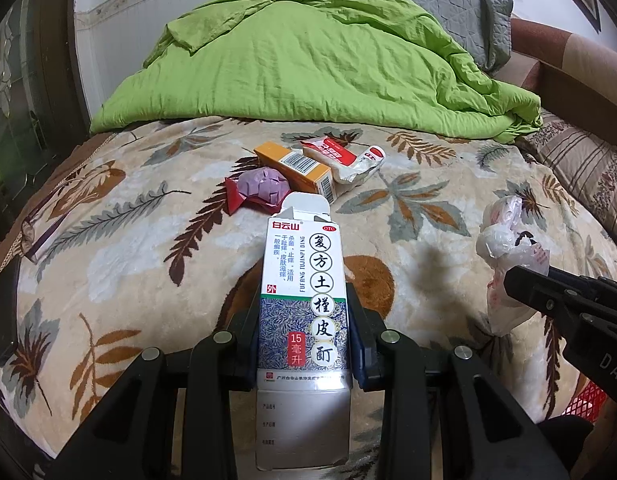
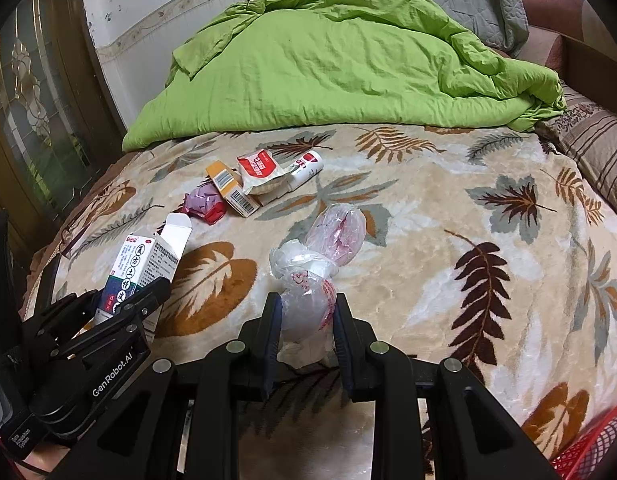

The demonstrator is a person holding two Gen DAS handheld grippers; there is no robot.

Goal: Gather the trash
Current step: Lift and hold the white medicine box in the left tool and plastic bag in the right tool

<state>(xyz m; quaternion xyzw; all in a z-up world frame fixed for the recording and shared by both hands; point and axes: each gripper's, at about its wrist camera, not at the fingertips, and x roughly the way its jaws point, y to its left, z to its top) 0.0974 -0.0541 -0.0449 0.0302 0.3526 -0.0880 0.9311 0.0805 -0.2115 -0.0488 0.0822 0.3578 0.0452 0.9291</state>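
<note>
**Both grippers loaded over a leaf-print bed**

The surface is a bed covered by a plush cream blanket (image 2: 408,200) printed with brown, grey and orange leaves. A rumpled lime-green quilt (image 1: 308,60) lies heaped across the far end, with a grey quilted pillow (image 1: 440,4) behind it against the wall. A striped cushion (image 2: 592,152) sits at the far right corner. Along the left side stands a dark wooden door with patterned glass (image 2: 32,100), close to the bed's left edge.

The left gripper (image 1: 304,332) is clamped on a white medicine carton (image 1: 304,280) with its top flap open, held above the near left part of the blanket. The right gripper (image 2: 306,320) is closed on a crumpled clear plastic bag (image 2: 316,264) with pink print, held above the near middle of the bed.

More trash lies in a cluster on the blanket, left of centre and short of the quilt's edge: a purple crumpled wad with a red wrapper (image 1: 260,192), touching an orange box with barcodes (image 1: 296,168), then a red-and-white packet (image 2: 260,172) and a small white tube with a red label (image 2: 308,168) just beside it.

A dark flat item (image 1: 4,320) and a pair of glasses (image 1: 36,236) rest at the left edge. A red mesh basket (image 2: 588,452) shows at the near right corner. The right half of the blanket lies bare and flat between the cluster and the striped cushion.
</note>
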